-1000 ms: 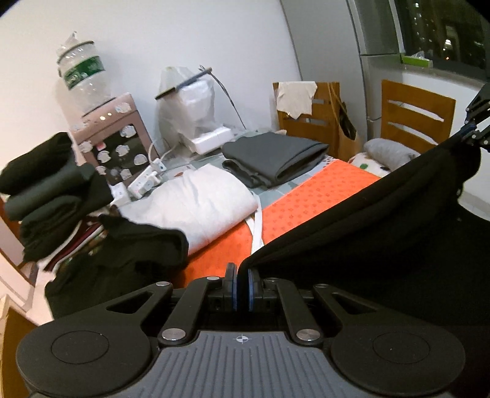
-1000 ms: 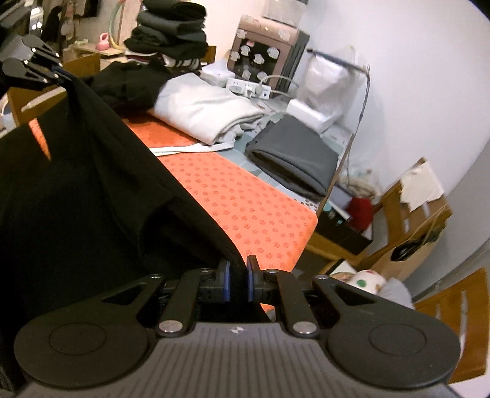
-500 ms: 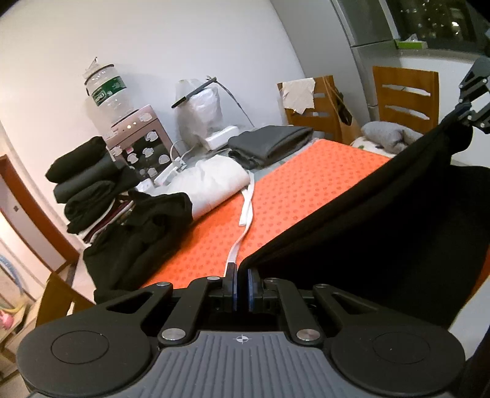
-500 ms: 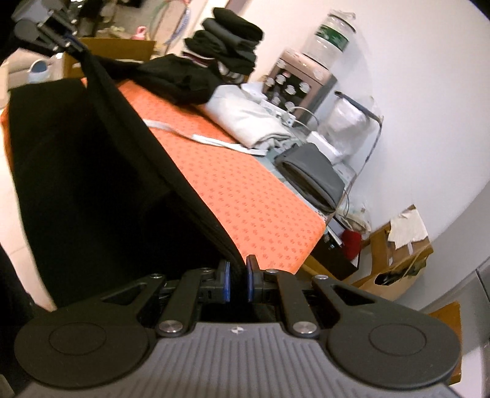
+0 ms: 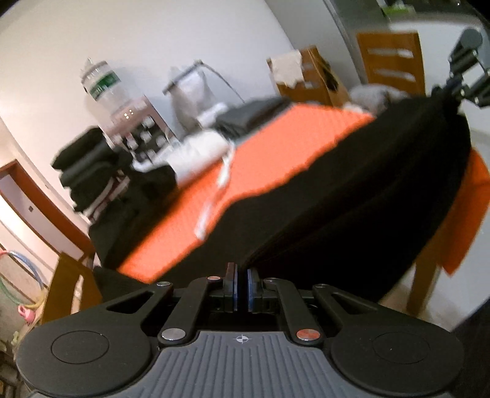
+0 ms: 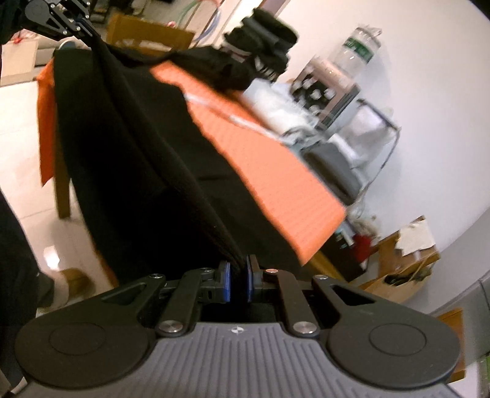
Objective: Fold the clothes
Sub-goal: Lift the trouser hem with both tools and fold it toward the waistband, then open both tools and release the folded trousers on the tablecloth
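A black garment (image 5: 352,189) hangs stretched between my two grippers, draped over the near edge of the table with the orange cloth (image 5: 275,153). My left gripper (image 5: 241,289) is shut on one corner of it. My right gripper (image 6: 238,286) is shut on the other corner of the garment (image 6: 128,147). The right gripper shows at the far right of the left wrist view (image 5: 459,82), the left one at the top left of the right wrist view (image 6: 82,26). The view is motion-blurred.
On the far side of the table lie a white folded garment (image 5: 199,150), a grey folded one (image 5: 251,113), a loose black heap (image 5: 131,208) and a stack of dark folded clothes (image 5: 82,165). A water dispenser (image 5: 122,104) and wooden chairs (image 5: 395,58) stand behind.
Both grippers have pulled back and down from the table, dragging the black garment toward the near edge. More of the orange cloth now shows beyond it.
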The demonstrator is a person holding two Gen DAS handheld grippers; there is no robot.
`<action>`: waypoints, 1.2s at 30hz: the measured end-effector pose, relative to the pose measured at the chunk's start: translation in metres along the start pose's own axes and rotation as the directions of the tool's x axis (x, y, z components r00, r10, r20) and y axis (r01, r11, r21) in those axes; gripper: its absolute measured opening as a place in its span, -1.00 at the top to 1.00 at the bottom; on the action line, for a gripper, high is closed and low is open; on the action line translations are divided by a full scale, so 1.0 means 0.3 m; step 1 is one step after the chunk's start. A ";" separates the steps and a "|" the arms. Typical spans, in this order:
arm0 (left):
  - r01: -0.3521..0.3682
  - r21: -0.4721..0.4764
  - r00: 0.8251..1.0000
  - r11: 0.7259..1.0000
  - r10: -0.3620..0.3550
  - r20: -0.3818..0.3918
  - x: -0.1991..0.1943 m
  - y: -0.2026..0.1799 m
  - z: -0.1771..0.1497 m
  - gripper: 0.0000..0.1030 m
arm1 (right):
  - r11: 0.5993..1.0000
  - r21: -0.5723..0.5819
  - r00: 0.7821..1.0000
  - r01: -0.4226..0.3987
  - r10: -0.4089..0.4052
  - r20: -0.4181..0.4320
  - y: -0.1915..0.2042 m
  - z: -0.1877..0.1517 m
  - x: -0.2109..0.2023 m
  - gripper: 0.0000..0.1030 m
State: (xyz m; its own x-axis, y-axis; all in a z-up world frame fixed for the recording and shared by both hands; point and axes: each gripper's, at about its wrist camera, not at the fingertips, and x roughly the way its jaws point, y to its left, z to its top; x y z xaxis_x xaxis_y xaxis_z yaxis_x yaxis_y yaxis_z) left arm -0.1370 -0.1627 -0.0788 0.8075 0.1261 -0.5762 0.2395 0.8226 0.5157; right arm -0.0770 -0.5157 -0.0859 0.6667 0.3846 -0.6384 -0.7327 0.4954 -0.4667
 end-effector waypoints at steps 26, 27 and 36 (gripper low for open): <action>-0.032 -0.126 0.998 0.991 0.025 -0.053 0.031 -0.058 -0.039 0.83 | 0.998 -0.058 0.999 -0.036 0.035 -0.020 0.164 -0.141 0.049 0.55; -0.026 -0.148 0.998 0.989 0.017 -0.063 0.034 -0.049 -0.036 0.78 | 0.998 -0.048 0.999 -0.046 0.045 -0.024 0.163 -0.140 0.047 0.54; -0.050 -0.417 0.989 0.908 -0.013 -0.146 0.035 0.093 -0.002 0.02 | 0.948 0.261 0.982 -0.183 0.187 0.009 -0.038 -0.041 -0.082 0.20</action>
State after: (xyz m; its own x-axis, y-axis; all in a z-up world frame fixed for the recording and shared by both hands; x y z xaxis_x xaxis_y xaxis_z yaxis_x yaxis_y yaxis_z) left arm -0.1221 -0.1382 -0.0708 0.7172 0.1949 -0.6691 -0.0475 0.9715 0.2321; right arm -0.0867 -0.5406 -0.0723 0.5190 0.4773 -0.7091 -0.7806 0.6026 -0.1658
